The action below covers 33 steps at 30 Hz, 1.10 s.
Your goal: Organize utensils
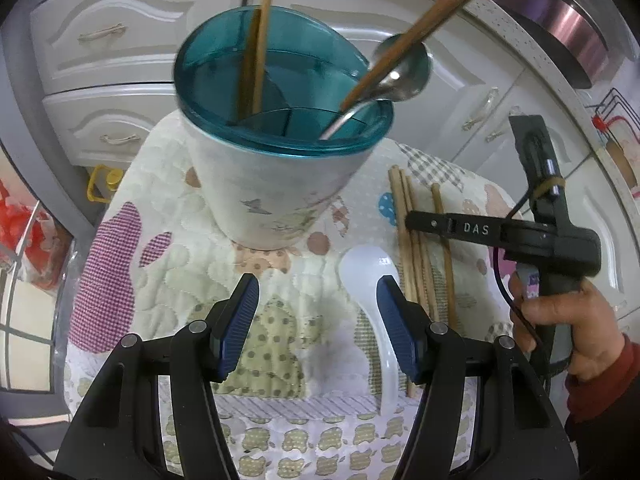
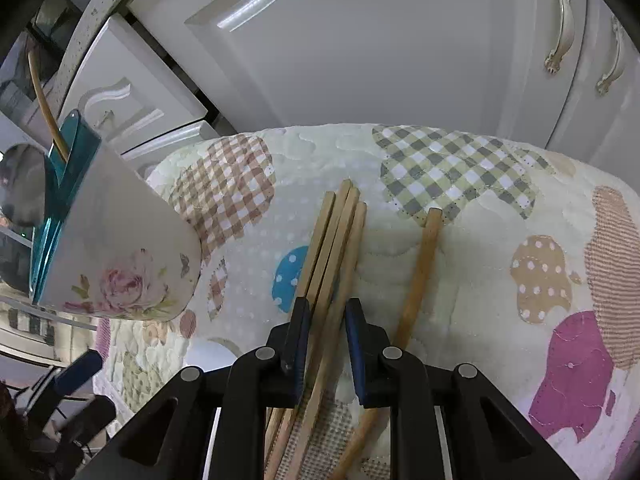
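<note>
Chopsticks (image 2: pixel 332 248) lie between right tongs (image 2: pixel 326 344) — narrowed, not yet pinching; left tongs (image 1: pixel 318 320) spread.

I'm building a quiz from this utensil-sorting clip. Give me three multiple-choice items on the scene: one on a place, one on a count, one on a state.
1. Where does the white spoon lie?
A. in the holder
B. on the quilted cloth between the holder and the loose chopsticks
C. on the counter

2. How many chopsticks lie on the cloth?
A. two
B. five
C. eight

3. How does the left gripper stand?
A. open, holding nothing
B. shut on the spoon
C. shut on a chopstick

Answers:
1. B: it rests on the cloth, left of the chopsticks, in front of the utensil holder.
2. B: four bunched, one apart.
3. A: its pads stand wide apart over the cloth.
</note>
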{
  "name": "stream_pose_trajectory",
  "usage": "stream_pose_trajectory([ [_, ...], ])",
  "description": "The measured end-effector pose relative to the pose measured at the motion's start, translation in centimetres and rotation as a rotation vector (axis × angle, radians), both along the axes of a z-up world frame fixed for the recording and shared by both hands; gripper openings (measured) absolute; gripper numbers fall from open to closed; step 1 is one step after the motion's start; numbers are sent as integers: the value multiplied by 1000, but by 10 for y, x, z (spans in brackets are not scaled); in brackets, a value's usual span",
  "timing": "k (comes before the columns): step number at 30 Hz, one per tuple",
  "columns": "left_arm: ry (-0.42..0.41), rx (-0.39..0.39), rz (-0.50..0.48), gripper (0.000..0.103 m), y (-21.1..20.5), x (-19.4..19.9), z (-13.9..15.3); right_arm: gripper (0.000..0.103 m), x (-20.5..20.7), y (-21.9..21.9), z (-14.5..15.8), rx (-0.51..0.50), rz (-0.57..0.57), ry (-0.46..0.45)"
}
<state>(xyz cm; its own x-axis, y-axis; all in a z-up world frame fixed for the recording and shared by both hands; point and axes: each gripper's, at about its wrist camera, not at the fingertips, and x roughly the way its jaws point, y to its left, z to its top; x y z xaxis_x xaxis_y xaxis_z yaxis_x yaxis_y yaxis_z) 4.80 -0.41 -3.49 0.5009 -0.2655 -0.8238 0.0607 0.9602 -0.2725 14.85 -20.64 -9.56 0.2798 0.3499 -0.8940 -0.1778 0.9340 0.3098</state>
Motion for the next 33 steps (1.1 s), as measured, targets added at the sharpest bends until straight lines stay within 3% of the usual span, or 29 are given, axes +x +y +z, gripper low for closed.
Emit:
stream_pose_trajectory([
  [3, 1, 2, -8, 61, -4, 0, -2, 14, -1, -5, -1, 23, 5, 20],
  [5, 13, -4, -8, 61, -5, 1, -3, 14, -1, -1, 1, -13, 4, 17],
  [7, 15, -6, -11, 61, -7, 0, -3, 29, 0, 2, 3, -44, -16, 10],
  [9, 4, 0, -17, 61, -9, -3, 0, 30, -1, 4, 1, -32, -13, 25],
  [15, 16, -9, 1, 61, -6, -1, -3, 29, -2, 24, 0, -117, 44, -30],
  [18, 4, -3, -7, 61, -5, -5, 0, 19, -3, 26, -1, -156, 76, -53],
  [27, 5, -20, -5, 61, -7, -5, 1, 16, -58, -20, 15, 112, 60, 44],
  [31, 17, -36, -14, 61, -10, -8, -1, 16, -95, -4, 8, 124, 173, 115],
  [33, 23, -22, -22, 61, -11, -12, -2, 17, -103, -1, 5, 136, 173, 133],
])
